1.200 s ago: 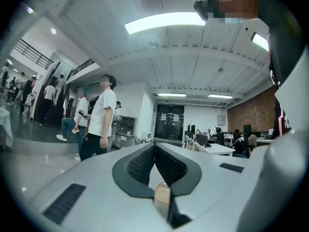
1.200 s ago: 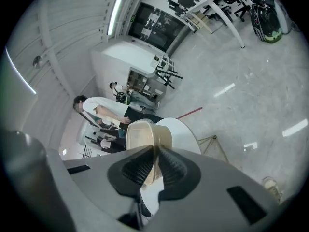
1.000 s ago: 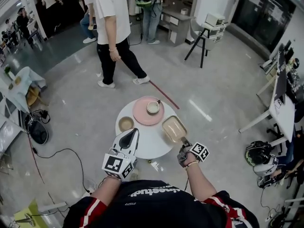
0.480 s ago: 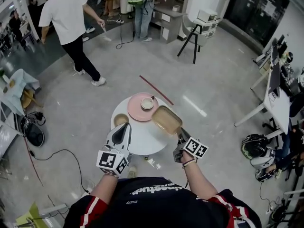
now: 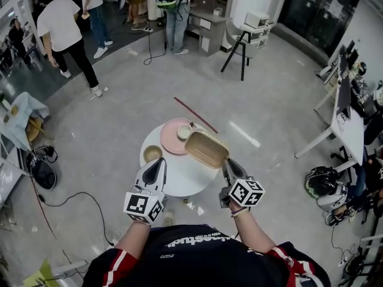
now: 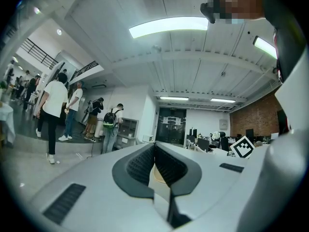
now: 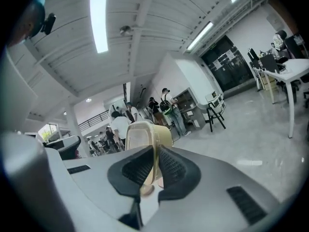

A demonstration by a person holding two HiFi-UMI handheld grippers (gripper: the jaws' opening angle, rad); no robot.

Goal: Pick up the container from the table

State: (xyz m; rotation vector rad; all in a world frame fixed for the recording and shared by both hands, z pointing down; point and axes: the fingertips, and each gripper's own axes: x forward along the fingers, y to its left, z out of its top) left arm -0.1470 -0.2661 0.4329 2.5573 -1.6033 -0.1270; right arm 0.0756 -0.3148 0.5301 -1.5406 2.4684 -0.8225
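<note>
One container (image 5: pixel 206 149) clamped in right hand-held gripper (image 5: pixel 227 165).

Glossy beige plastic container (image 5: pixel 206 149), smooth white table (image 5: pixel 179 177), polished grey floor (image 5: pixel 119 124)

A pink plate (image 5: pixel 169 141) carried a small cup (image 5: pixel 184 132); a tan bowl (image 5: pixel 152 153) sat just beside the plate. A red strip (image 5: pixel 191 111) lay on the grey floor (image 5: pixel 119 118).

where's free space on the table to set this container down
Free: near half of the white table, between the small bowl and the right gripper. Crowded: far side, with the pink plate and cup; the held container hangs over the right edge.
</note>
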